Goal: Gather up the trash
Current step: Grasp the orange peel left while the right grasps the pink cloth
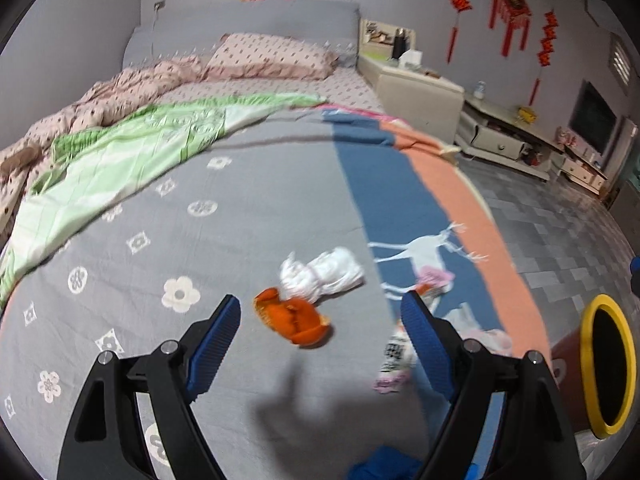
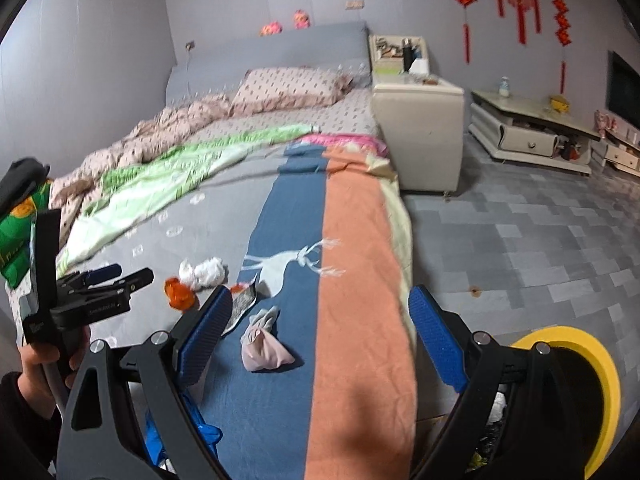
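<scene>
Trash lies on the bed's grey and blue blanket. An orange peel (image 1: 294, 320) sits just ahead of my open, empty left gripper (image 1: 320, 316), with a crumpled white tissue (image 1: 324, 272) beyond it and a snack wrapper (image 1: 394, 356) by the right finger. In the right wrist view I see the peel (image 2: 180, 294), the tissue (image 2: 204, 272), a grey wrapper (image 2: 244, 304) and a tied pink bag (image 2: 262, 350). My right gripper (image 2: 320, 314) is open and empty above the blanket. The left gripper (image 2: 108, 280) shows at the left. A yellow-rimmed bin (image 1: 608, 368) (image 2: 580, 384) stands on the floor beside the bed.
A blue plastic piece (image 2: 200, 432) lies at the near edge of the bed. Pillows (image 1: 272, 56) and a quilt lie at the head. A cream nightstand (image 2: 420, 120) and low cabinet (image 2: 528, 132) stand to the right on the grey tiled floor (image 2: 540, 240).
</scene>
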Action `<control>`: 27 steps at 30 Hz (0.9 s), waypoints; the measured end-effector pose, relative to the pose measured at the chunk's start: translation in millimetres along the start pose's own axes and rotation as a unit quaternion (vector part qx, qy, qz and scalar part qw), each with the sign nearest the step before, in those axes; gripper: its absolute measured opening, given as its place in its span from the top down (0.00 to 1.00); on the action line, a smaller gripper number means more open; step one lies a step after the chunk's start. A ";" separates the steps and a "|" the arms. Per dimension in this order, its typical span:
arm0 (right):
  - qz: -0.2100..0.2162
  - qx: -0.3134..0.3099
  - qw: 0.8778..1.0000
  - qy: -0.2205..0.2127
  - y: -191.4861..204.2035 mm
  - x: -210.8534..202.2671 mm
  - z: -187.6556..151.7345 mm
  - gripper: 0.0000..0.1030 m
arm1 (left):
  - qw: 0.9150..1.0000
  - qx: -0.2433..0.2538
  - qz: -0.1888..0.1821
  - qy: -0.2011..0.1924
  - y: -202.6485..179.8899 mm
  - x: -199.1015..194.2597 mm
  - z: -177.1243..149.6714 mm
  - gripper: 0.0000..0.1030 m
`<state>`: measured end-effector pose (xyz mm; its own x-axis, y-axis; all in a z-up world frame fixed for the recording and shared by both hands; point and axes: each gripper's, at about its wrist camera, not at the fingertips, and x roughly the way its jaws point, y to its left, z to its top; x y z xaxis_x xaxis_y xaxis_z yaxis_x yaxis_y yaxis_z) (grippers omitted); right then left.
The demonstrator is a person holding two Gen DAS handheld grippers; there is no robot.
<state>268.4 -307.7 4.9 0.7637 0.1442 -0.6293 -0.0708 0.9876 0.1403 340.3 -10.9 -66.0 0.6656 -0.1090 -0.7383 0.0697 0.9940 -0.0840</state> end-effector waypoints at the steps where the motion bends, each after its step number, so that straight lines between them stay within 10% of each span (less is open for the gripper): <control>1: 0.002 -0.002 1.000 0.005 1.9 7.5 -2.3 0.17 | 1.000 -0.003 0.002 0.004 3.3 5.9 -1.0 0.23; 27: 0.022 -0.065 0.991 0.119 50.4 157.3 -57.5 0.17 | 0.996 -0.041 -0.009 0.076 36.0 111.0 -22.5 0.28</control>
<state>348.0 -231.6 -130.9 0.5857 0.1824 -0.7897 -0.1937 0.9776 0.0822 400.0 12.6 -166.1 0.5447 -0.1327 -0.8281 0.0152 0.9888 -0.1485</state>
